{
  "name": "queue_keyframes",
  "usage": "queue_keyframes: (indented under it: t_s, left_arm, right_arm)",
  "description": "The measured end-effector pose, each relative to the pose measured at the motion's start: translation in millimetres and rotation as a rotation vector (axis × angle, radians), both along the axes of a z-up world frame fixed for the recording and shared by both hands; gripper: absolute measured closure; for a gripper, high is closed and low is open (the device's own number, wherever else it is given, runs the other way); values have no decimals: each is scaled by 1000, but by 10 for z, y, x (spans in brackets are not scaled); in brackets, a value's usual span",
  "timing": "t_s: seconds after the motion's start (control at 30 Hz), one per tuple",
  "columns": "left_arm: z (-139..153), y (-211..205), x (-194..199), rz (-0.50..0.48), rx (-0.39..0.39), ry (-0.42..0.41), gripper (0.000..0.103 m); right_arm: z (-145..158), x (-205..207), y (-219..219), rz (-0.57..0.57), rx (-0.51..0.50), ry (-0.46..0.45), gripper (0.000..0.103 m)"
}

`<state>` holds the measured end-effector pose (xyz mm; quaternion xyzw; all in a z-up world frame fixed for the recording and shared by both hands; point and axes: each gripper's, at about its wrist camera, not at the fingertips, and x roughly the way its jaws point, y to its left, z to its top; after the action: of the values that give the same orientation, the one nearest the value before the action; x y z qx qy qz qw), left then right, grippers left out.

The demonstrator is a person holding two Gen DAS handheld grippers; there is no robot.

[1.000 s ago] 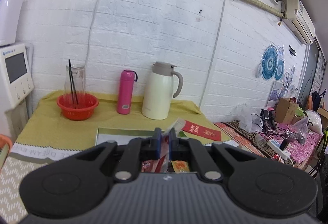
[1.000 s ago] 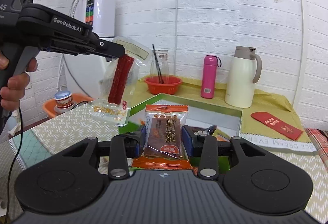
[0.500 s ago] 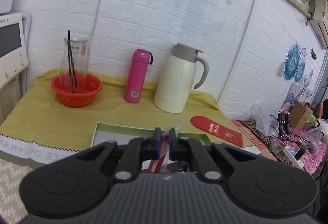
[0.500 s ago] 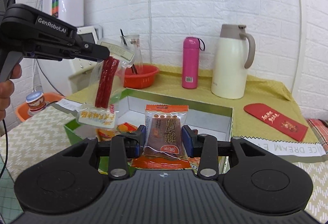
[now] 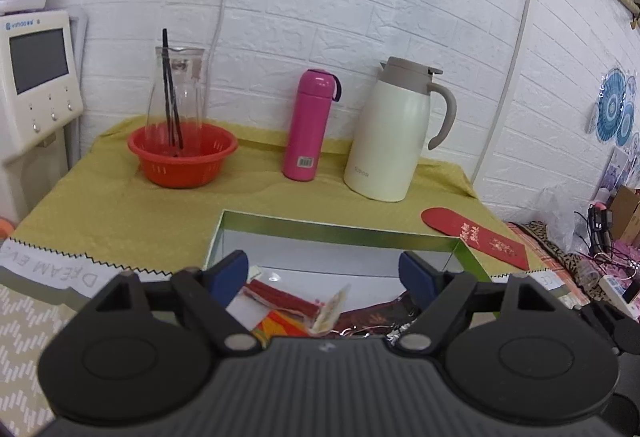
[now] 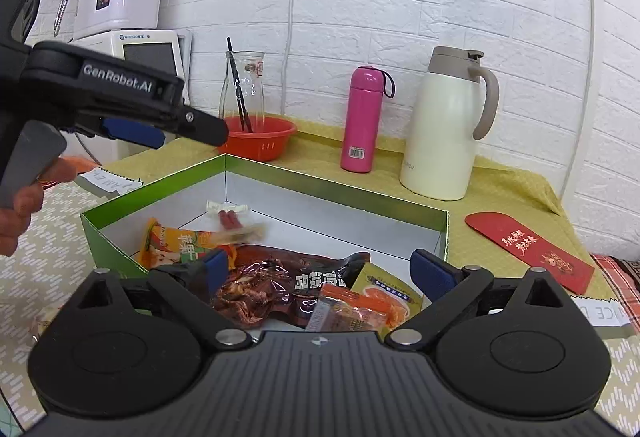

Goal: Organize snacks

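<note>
Red stick snack (image 6: 230, 219) lies in the green box (image 6: 336, 193) on the counter (image 5: 120, 205), long axis running from the far corner toward the near left, below and ahead of both tongs. Left tongs (image 5: 324, 271) and right tongs (image 6: 322, 269) have just been opening; both wide, nothing between them. Left tongs body reads "GenRobot.AI"; the monitor (image 6: 148, 51) reads "vimao", I think.

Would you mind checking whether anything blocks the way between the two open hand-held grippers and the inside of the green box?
Nothing visible does. The left hand-held gripper and right hand-held gripper hang open over the green box, which has no lid on; only snack packets lie inside.
</note>
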<state>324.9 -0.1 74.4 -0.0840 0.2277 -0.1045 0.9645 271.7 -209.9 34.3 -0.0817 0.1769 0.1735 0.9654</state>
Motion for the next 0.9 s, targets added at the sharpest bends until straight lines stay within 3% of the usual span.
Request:
queue_keyframes:
  t_s: [0.5, 0.7, 0.9]
  left_arm:
    - [282, 32, -543, 18, 17, -35, 21]
    - [456, 29, -938, 9, 18, -80, 4]
    - [572, 25, -1432, -27, 9, -141, 4]
  right_arm:
    - [363, -533, 1, -19, 36, -35, 0]
    - [518, -877, -5, -20, 54, -46, 0]
    - [684, -1311, -127, -6, 134, -59, 0]
